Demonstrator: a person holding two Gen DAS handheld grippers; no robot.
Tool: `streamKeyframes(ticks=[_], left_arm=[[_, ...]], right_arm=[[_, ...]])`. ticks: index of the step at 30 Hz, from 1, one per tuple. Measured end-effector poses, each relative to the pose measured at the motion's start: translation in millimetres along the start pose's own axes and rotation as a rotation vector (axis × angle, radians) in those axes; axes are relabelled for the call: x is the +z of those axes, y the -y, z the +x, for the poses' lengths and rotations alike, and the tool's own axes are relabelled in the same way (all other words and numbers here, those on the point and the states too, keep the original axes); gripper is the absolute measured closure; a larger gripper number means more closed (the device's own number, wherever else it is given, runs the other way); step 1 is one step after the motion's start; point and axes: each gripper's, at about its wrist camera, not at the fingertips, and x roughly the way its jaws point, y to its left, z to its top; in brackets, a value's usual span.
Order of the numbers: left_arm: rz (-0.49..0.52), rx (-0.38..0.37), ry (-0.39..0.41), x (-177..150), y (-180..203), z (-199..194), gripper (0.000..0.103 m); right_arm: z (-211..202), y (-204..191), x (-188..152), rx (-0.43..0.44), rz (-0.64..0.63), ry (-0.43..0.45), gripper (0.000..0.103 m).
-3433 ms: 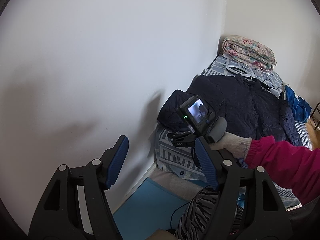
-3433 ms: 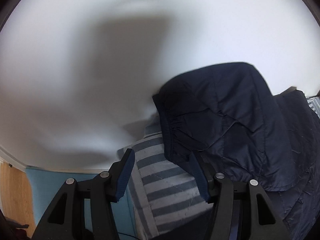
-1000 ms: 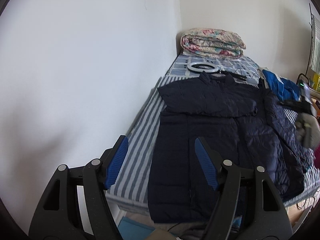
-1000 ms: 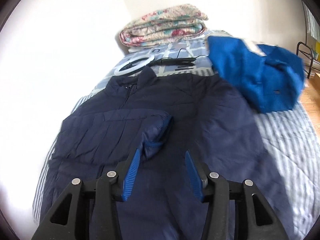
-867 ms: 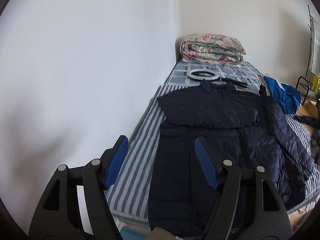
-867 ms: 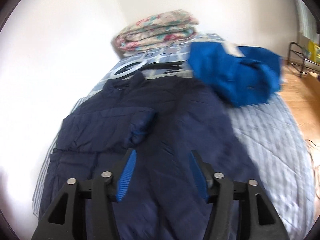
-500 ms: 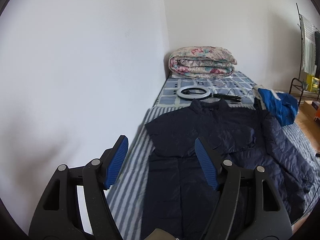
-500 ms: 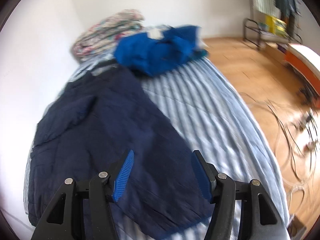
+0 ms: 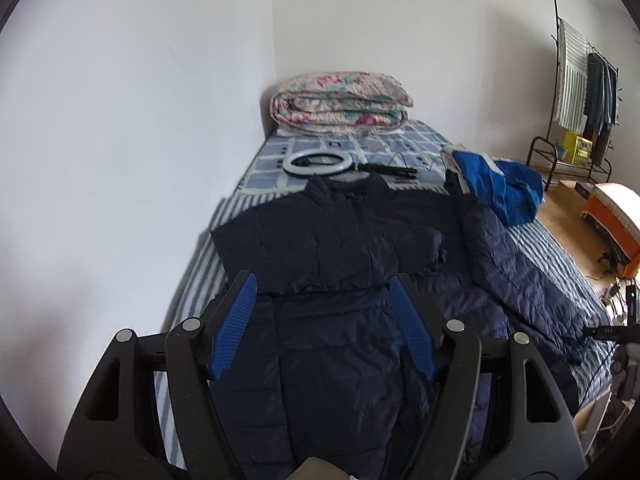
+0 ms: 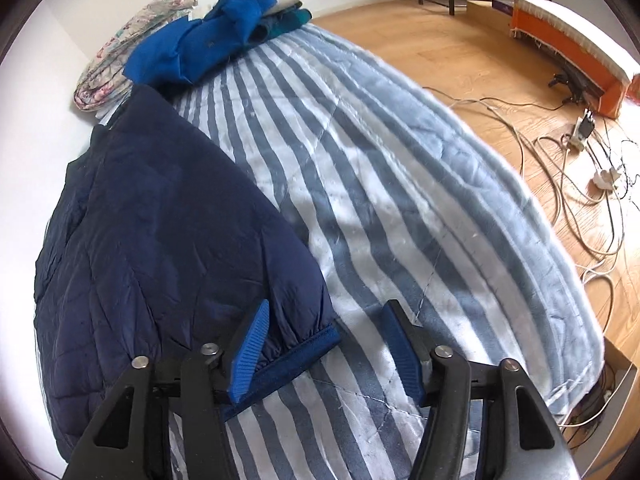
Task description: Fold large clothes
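Observation:
A large dark navy padded jacket (image 9: 344, 264) lies flat on a blue-and-white striped bed (image 9: 192, 292). One sleeve is folded across its chest; the other sleeve (image 9: 520, 280) stretches out to the right. My left gripper (image 9: 324, 320) is open and empty, above the jacket's lower body. In the right wrist view the outstretched sleeve (image 10: 160, 240) ends in a ribbed cuff (image 10: 296, 356). My right gripper (image 10: 324, 352) is open just over that cuff, which lies between its fingers, nearer the left one.
A folded floral quilt (image 9: 340, 100) sits at the head of the bed, with a ring light (image 9: 320, 160) before it. A crumpled blue garment (image 10: 212, 32) lies beside the jacket. Right of the bed are wooden floor, cables (image 10: 580, 184), an orange box (image 10: 568, 36) and a clothes rack (image 9: 580, 80).
Both grippers moved away from the wall and the far sleeve, which now lies folded across the chest. The right gripper swung to the right and came down over the other sleeve's cuff.

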Motion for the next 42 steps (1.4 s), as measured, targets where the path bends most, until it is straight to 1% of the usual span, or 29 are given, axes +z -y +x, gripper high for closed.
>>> streamKeyframes(ticks=[1, 2, 3, 4, 5, 6, 8, 10, 14, 17, 19, 23, 25, 27, 28, 29, 31, 32, 34, 35, 37, 40, 42], left_arm=[[-0.004, -0.004, -0.009, -4, 0, 2, 0.031], [-0.010, -0.007, -0.018, -8, -1, 4, 0.031], [-0.015, -0.008, -0.028, -11, -2, 7, 0.031], [-0.022, -0.010, -0.038, -14, -4, 10, 0.031], [-0.031, -0.010, -0.046, -16, -6, 13, 0.031], [-0.037, -0.012, -0.051, -17, -7, 16, 0.031], [-0.050, -0.015, -0.062, -20, -10, 21, 0.031], [-0.054, -0.014, -0.066, -22, -12, 24, 0.031], [-0.058, -0.012, -0.071, -24, -16, 27, 0.031], [-0.071, -0.011, -0.076, -25, -20, 29, 0.031], [-0.084, -0.010, -0.080, -26, -25, 29, 0.031], [-0.107, -0.004, -0.092, -25, -34, 33, 0.031], [-0.115, 0.004, -0.093, -26, -38, 35, 0.031], [-0.124, 0.009, -0.097, -26, -43, 36, 0.031], [-0.130, 0.006, -0.099, -26, -45, 37, 0.031], [-0.135, -0.005, -0.098, -26, -48, 38, 0.031], [-0.141, -0.009, -0.097, -28, -53, 38, 0.031], [-0.147, -0.015, -0.097, -28, -55, 39, 0.031], [-0.158, -0.021, -0.098, -30, -61, 41, 0.031], [-0.167, -0.026, -0.101, -31, -64, 43, 0.031], [-0.183, -0.029, -0.109, -31, -71, 47, 0.031], [-0.214, -0.032, -0.129, -33, -83, 57, 0.031], [-0.235, -0.040, -0.147, -35, -89, 64, 0.031]], right_arm=[[0, -3, -1, 0.005, -0.016, -0.002, 0.056], [1, -5, -1, 0.014, -0.029, -0.008, 0.074], [1, -9, 0, 0.031, -0.046, -0.022, 0.084], [-2, -14, 1, 0.032, -0.064, -0.022, 0.088], [-7, -17, 3, 0.042, -0.079, -0.014, 0.096], [-13, -21, 5, 0.059, -0.087, -0.006, 0.098], [-30, -29, 12, 0.099, -0.089, 0.022, 0.099], [-54, -43, 21, 0.159, -0.088, 0.067, 0.099], [-97, -80, 39, 0.234, -0.146, 0.161, 0.100], [-125, -120, 52, 0.318, -0.185, 0.211, 0.100], [-140, -155, 59, 0.374, -0.227, 0.239, 0.100], [-147, -219, 67, 0.464, -0.308, 0.254, 0.100], [-141, -260, 67, 0.501, -0.358, 0.249, 0.100], [-133, -293, 63, 0.517, -0.398, 0.243, 0.100], [-124, -315, 62, 0.539, -0.416, 0.228, 0.100], [-119, -328, 61, 0.554, -0.423, 0.217, 0.100], [-100, -371, 56, 0.588, -0.461, 0.185, 0.100], [-94, -384, 53, 0.593, -0.479, 0.179, 0.100], [-72, -424, 46, 0.600, -0.524, 0.153, 0.100], [-63, -435, 46, 0.602, -0.534, 0.140, 0.100], [-38, -468, 38, 0.612, -0.561, 0.096, 0.100], [-10, -500, 25, 0.607, -0.602, 0.062, 0.100], [9, -515, 22, 0.609, -0.621, 0.038, 0.099]])
